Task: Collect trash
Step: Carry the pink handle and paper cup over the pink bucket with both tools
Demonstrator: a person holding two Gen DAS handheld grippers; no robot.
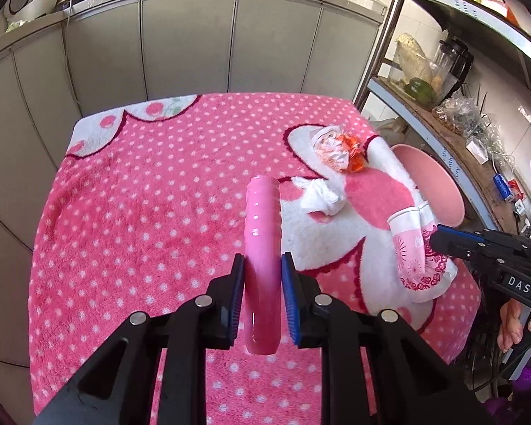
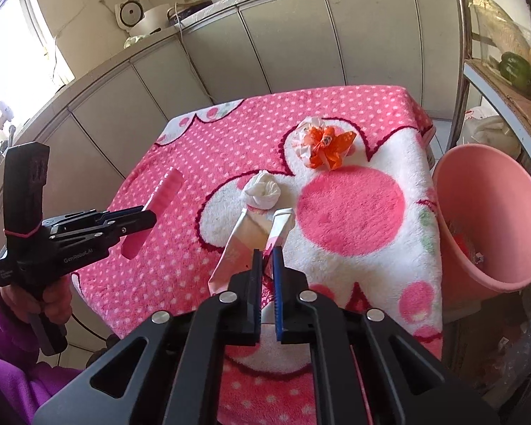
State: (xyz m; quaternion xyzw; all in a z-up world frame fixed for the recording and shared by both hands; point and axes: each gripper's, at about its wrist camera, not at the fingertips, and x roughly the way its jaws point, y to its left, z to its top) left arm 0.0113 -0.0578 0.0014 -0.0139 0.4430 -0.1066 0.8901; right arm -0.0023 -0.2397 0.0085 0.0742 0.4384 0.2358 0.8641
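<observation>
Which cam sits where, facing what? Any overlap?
Left wrist: on the left hand-held gripper, facing the pink blanket; it clamps a pink comb.
Right wrist: on the right hand-held gripper, pinching a patterned wrapper; pink bin at right.
Shared: white tissue wad, orange wrapper; each sees the other gripper.

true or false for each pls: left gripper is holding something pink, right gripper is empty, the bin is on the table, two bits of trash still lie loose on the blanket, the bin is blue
1. The left gripper holds a pink comb. True.
2. The right gripper is empty. False: it is shut on a pink and white wrapper.
3. The bin stands on the table. False: it sits beside the table, off the blanket's right edge.
4. A white tissue wad and an orange wrapper lie loose on the blanket. True.
5. The bin is blue. False: pink.
</observation>
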